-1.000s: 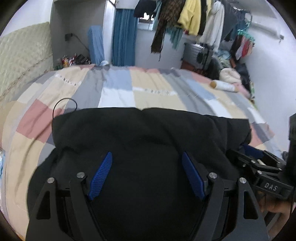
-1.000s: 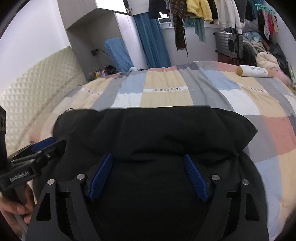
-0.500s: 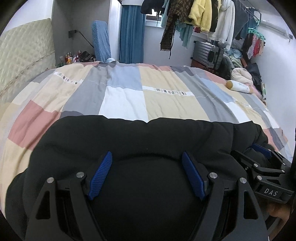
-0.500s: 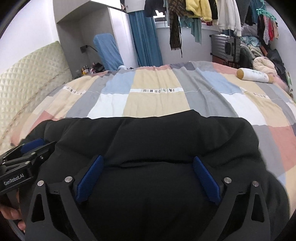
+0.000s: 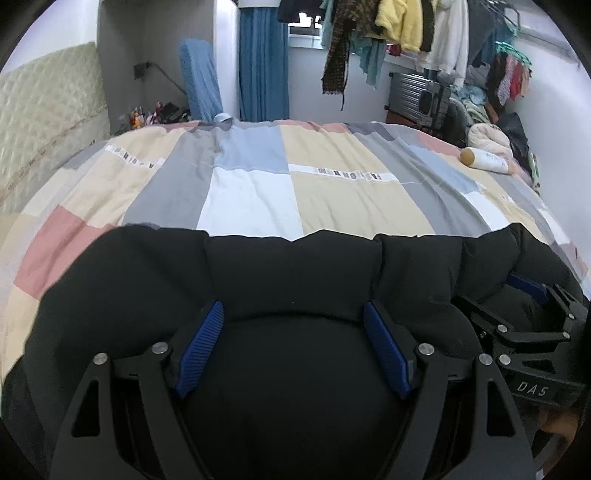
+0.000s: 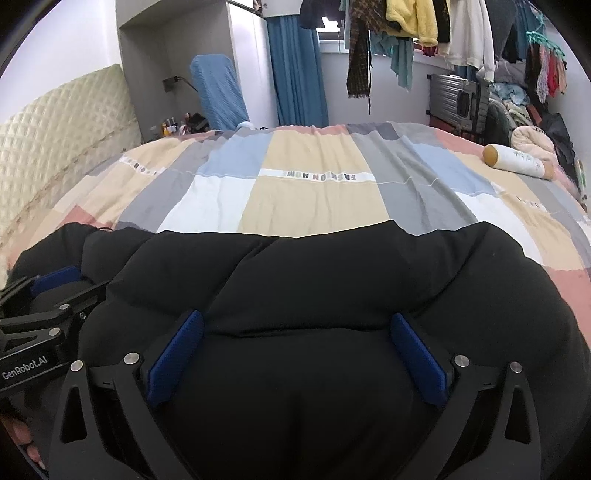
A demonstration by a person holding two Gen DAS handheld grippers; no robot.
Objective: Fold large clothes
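- Bed (image 5: pixel 332 192): covered by a patchwork quilt (image 6: pixel 317 199) in grey, beige, white, pink and pale blue blocks; a quilted cream headboard (image 6: pixel 70 125) stands at its left
- Black garment (image 5: pixel 295 280): bulky dark clothing lying on the near part of the bed, its far edge forming an uneven line across the quilt; it fills the lower half of both views (image 6: pixel 332 280)
- Hanging clothes (image 5: pixel 399 33): yellow, white, plaid and teal items on a rail by the window, above a grey suitcase (image 6: pixel 458 99)
- Left claw (image 5: pixel 293 347): jaws spread wide, blue pads (image 5: pixel 201 347) pressed into the bunched black fabric, which bulges between them; seen from the right wrist view at the far left (image 6: pixel 55 295)
- Right claw (image 6: pixel 291 354): jaws likewise wide apart, blue pads (image 6: pixel 417 362) sunk against a fold of the garment; visible in the left wrist view at the right edge (image 5: pixel 524 306)
- Cylindrical white pillow (image 6: pixel 517 160): rests on the far right of the quilt, well apart from the garment
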